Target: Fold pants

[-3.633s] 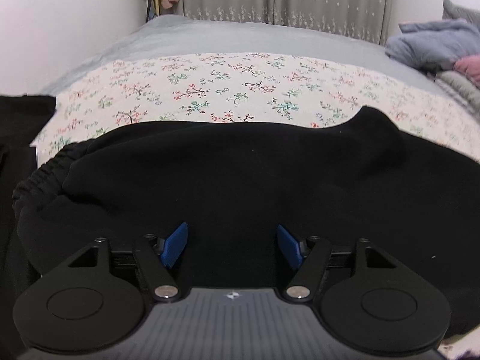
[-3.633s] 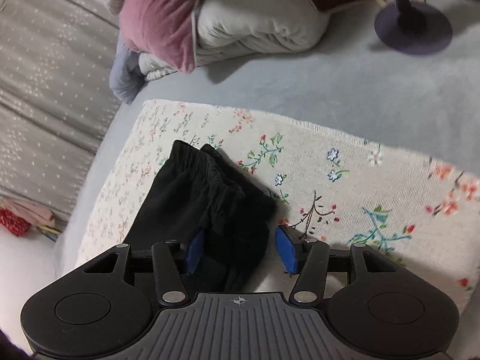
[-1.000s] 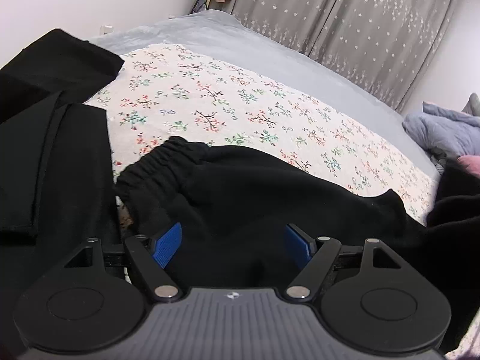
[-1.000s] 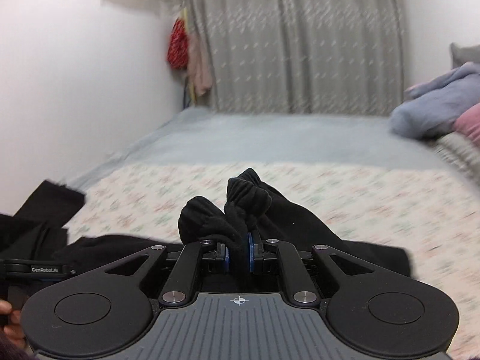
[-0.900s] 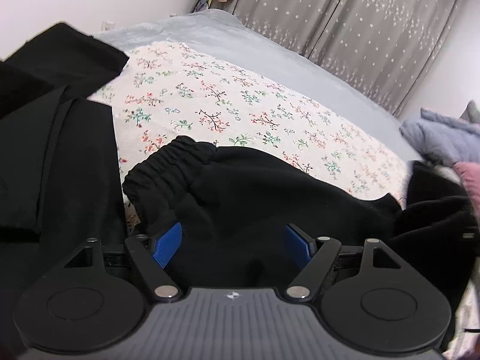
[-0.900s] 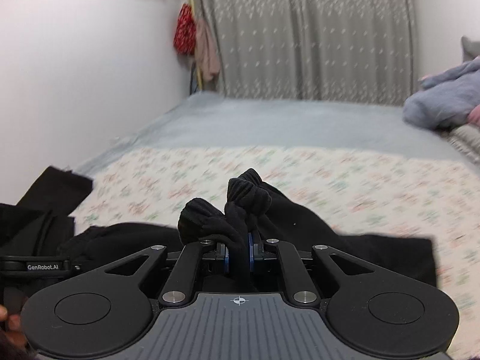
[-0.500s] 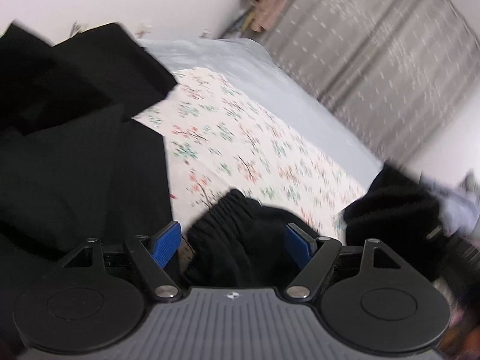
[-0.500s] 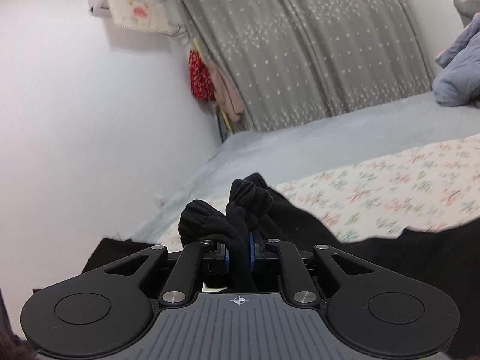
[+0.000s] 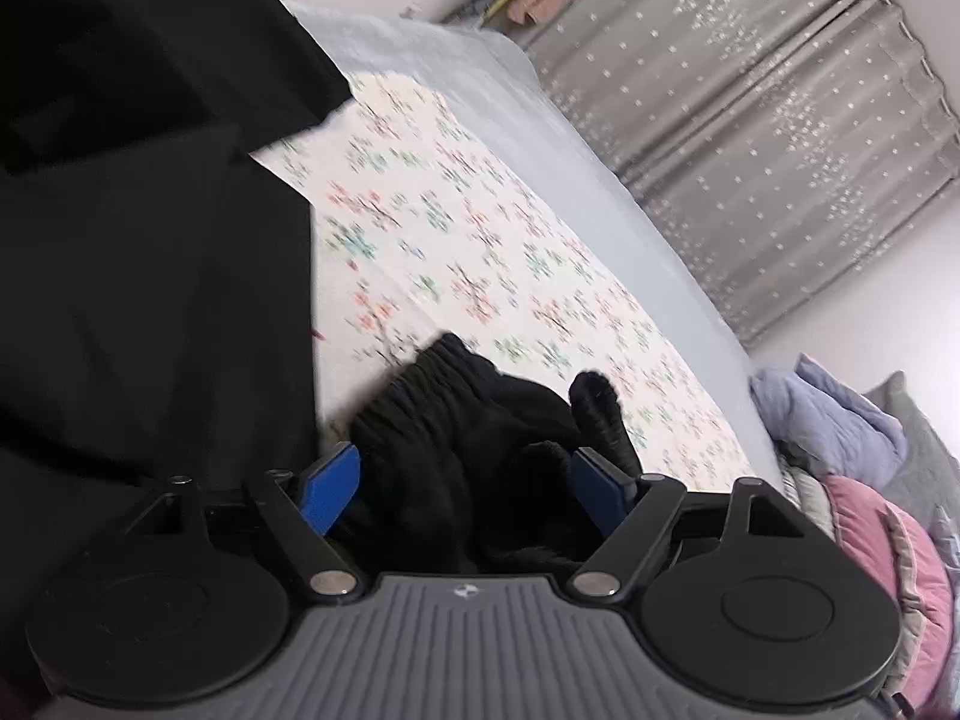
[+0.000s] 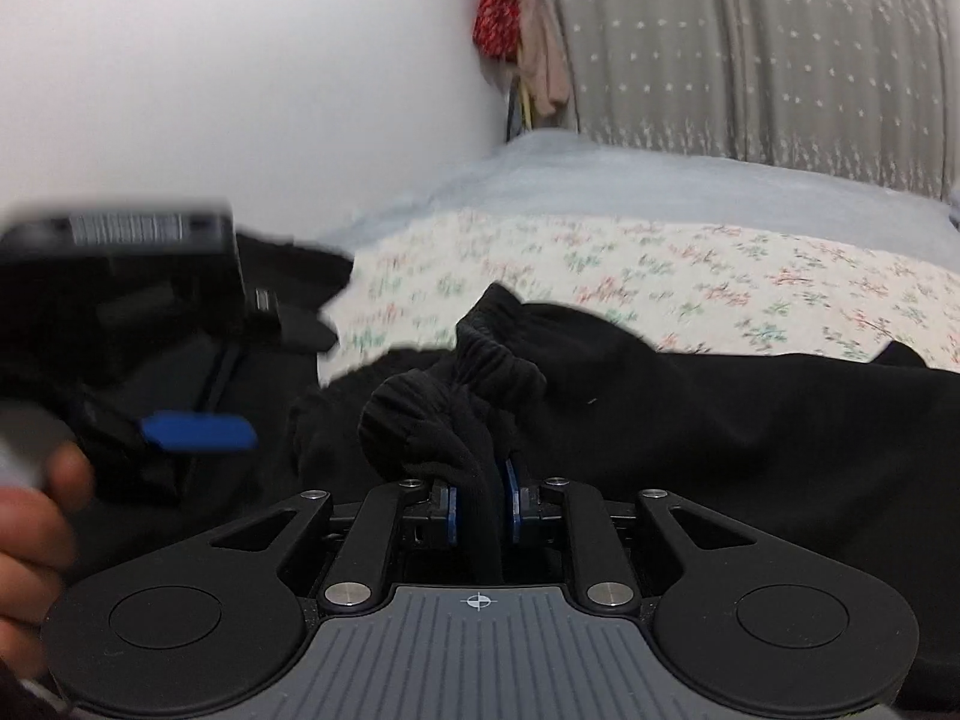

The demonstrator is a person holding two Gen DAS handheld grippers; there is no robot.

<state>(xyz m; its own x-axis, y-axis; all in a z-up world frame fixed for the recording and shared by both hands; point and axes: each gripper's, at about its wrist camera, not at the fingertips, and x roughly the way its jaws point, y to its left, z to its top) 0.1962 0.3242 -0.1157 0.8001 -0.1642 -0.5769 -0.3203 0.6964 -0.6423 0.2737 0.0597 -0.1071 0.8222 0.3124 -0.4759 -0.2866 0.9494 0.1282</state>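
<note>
Black pants (image 10: 690,414): spread across the floral sheet, filling the right wrist view from 3 o'clock to centre; the gathered elastic waistband (image 9: 420,402) is bunched at the near end, at 6 o'clock of the left wrist view.

Right gripper (image 10: 480,507): blue pads close together with a fold of the pants' cuff (image 10: 456,414) pinched between them. The jaws have just been easing apart, yet the cloth is pressed on both sides.

Left gripper (image 9: 465,483): jaws wide apart, the waistband lying between the blue pads (image 9: 330,483) without either pad pressing it. In the right wrist view the same gripper shows blurred at 9 o'clock, with a hand (image 10: 30,540) at 8 o'clock.

Other black garments (image 9: 150,240): a folded pile at 9 to 11 o'clock of the left wrist view, lying partly over the sheet's edge.

Containers: none in view.

Surface: floral sheet (image 9: 468,252), white with small red and green sprigs, laid over a pale grey bedspread (image 10: 630,180).

Room: grey star-patterned curtain (image 9: 780,138) at 1 o'clock; white wall (image 10: 240,72); red item and pink cloth hanging (image 10: 522,42) beside the curtain; heaped lilac and pink bedding (image 9: 858,480) at 3 to 4 o'clock of the left wrist view.
</note>
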